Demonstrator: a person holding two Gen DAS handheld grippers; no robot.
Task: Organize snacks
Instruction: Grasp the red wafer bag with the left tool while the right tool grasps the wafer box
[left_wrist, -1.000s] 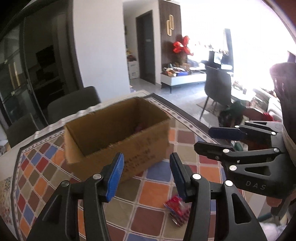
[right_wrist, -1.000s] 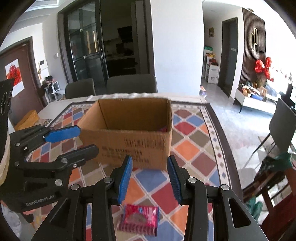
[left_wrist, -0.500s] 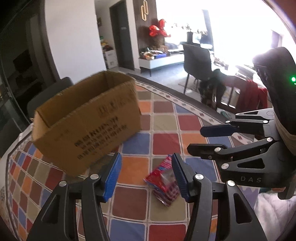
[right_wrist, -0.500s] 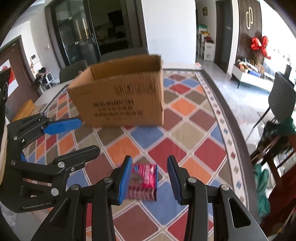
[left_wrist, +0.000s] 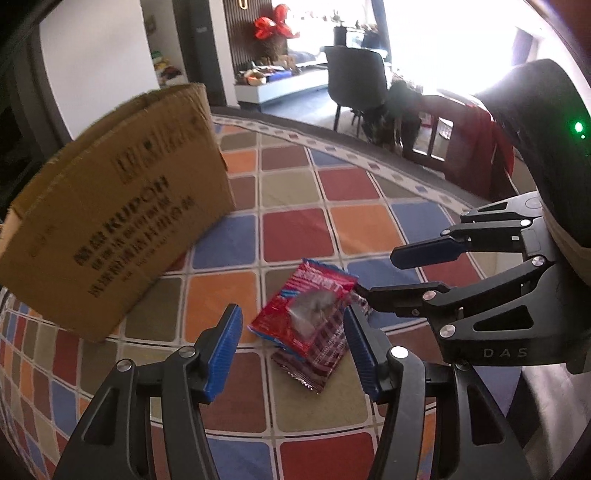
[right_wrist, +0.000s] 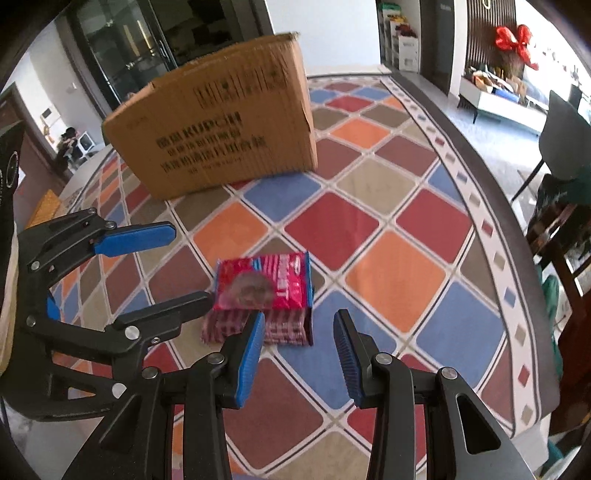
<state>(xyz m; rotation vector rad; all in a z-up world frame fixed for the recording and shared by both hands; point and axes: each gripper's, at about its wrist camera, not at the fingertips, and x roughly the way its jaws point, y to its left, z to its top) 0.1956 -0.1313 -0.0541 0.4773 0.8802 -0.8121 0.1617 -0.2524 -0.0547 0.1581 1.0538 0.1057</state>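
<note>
Two red snack packs (left_wrist: 310, 310) lie stacked on the checked tablecloth (left_wrist: 295, 229), the upper one askew over a darker one (left_wrist: 314, 369). My left gripper (left_wrist: 291, 314) hovers open above them, its blue pads either side of the stack and not pressing. My right gripper (left_wrist: 376, 273) comes in from the right, open, its lower fingertip close to the top pack's corner. In the right wrist view the packs (right_wrist: 262, 282) lie just beyond my open right gripper (right_wrist: 298, 319), with the left gripper (right_wrist: 190, 266) on their left. An open cardboard box (right_wrist: 221, 125) stands behind them.
The box (left_wrist: 110, 229) takes up the far left of the table. The table's curved edge (right_wrist: 517, 280) runs down the right side, with dark chairs (right_wrist: 565, 122) and clothes beyond it. The living room floor lies further off.
Both grippers have sunk toward the table and tilted downward. The snack packs now sit between the left fingers and nearer the right ones. The left jaws stand a little wider.
</note>
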